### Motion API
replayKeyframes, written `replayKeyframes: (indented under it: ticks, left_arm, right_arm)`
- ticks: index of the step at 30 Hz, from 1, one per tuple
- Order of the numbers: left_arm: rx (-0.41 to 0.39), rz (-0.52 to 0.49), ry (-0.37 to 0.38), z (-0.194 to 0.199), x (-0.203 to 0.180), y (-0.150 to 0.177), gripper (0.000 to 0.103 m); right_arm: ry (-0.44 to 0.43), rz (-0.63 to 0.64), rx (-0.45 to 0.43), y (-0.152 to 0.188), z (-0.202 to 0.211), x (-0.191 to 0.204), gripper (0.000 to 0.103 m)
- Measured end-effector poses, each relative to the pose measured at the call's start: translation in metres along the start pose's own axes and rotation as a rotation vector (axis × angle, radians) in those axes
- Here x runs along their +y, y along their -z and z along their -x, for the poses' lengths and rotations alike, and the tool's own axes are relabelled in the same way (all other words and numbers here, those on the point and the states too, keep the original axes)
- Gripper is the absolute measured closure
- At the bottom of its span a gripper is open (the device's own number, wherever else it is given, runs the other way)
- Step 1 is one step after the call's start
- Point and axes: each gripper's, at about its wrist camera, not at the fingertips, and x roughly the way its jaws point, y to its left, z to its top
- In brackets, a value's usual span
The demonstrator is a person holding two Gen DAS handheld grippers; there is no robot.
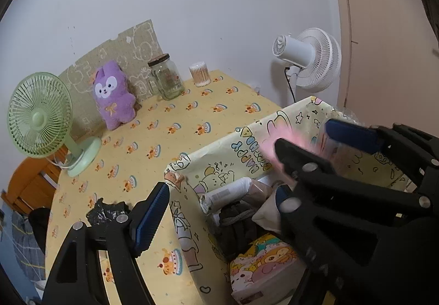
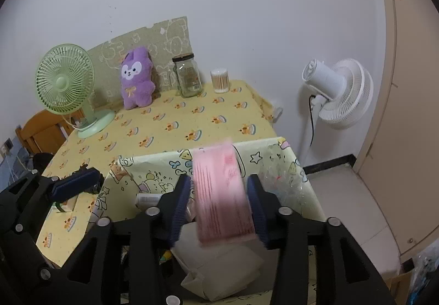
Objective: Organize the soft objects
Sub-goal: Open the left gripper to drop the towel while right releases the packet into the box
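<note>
A pink pack [image 2: 222, 195], smeared by motion, hangs between the pads of my right gripper [image 2: 219, 206]; the jaws stand apart and the pack looks loose. This is above the cartoon-print storage box [image 2: 153, 167]. In the left wrist view the pink pack [image 1: 270, 144] is a blur beside the right gripper [image 1: 301, 133]. My left gripper [image 1: 222, 192] is open over the box's [image 1: 219, 165] near corner with nothing held. A white roll [image 1: 230, 191], dark cloth [image 1: 236, 222] and a cartoon-print pack [image 1: 263, 258] lie inside the box. A purple plush [image 1: 114, 95] leans at the back of the table.
On the yellow tablecloth [image 1: 170, 126] stand a green desk fan [image 1: 41, 118], a glass jar [image 1: 167, 77] and a tub of cotton swabs [image 1: 200, 74]. A black crumpled item [image 1: 107, 211] lies near the left finger. A white floor fan [image 2: 337, 91] stands to the right, a wooden chair [image 2: 41, 132] to the left.
</note>
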Motion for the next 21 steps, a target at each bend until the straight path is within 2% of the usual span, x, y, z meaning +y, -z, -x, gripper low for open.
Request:
replayKeyframes:
  ticks: [2, 5, 13, 21]
  left_arm:
    - [0.0, 0.007, 0.003, 0.001, 0.001, 0.001, 0.021]
    - [-0.001, 0.022, 0.013, 0.004, 0.004, 0.002, 0.021]
    - [-0.035, 0.048, 0.033, 0.021, 0.015, 0.006, 0.016]
    - [-0.083, 0.068, 0.036, 0.044, 0.028, 0.011, 0.011]
  right_arm:
    - [0.011, 0.002, -0.001, -0.001, 0.002, 0.002, 0.035]
    - [0.04, 0.006, -0.023, -0.001, 0.008, 0.006, 0.016]
    - [0.053, 0.005, -0.034, -0.004, 0.024, 0.017, 0.01]
    - [0.066, 0.019, -0.062, -0.005, 0.046, 0.035, 0.008]
